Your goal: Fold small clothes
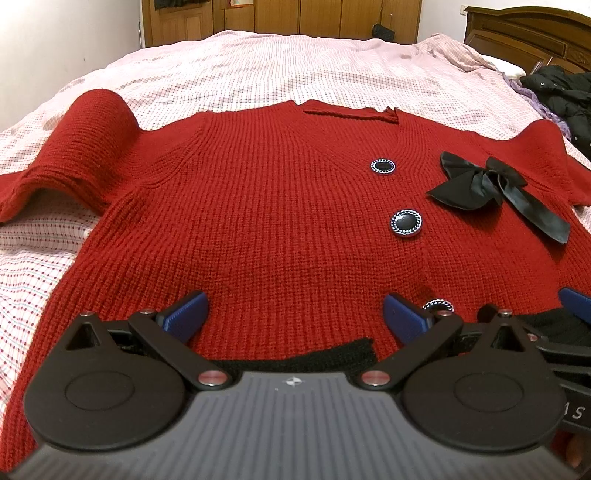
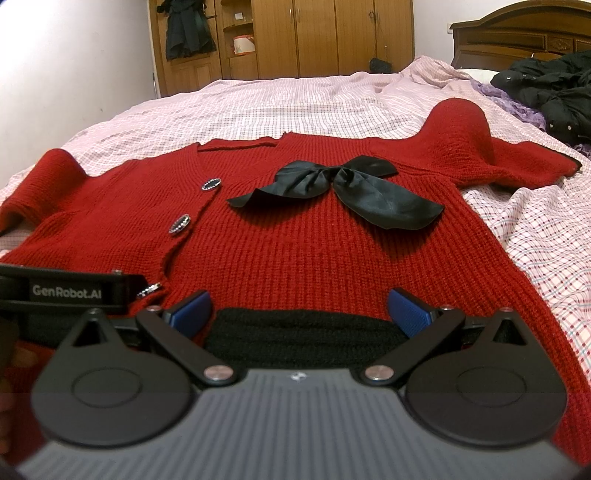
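Observation:
A red knit cardigan (image 1: 266,206) lies spread flat, front up, on the checked bedsheet (image 1: 258,70), with dark round buttons (image 1: 405,222) and a black satin bow (image 1: 491,188) on its chest. My left gripper (image 1: 295,315) is open over the cardigan's lower left front, just above the black hem band (image 1: 325,356). My right gripper (image 2: 299,312) is open over the lower right front (image 2: 295,258), its blue pads (image 2: 406,310) straddling the black hem (image 2: 303,332). Nothing is held between either pair of fingers. The bow (image 2: 340,188) lies ahead of the right gripper.
A black padded jacket (image 2: 554,88) and purple fabric (image 2: 517,107) are piled at the bed's right, by the dark wooden headboard (image 2: 517,33). Wooden wardrobes (image 2: 314,37) line the far wall. The left gripper's body (image 2: 66,291) shows at the right view's left edge.

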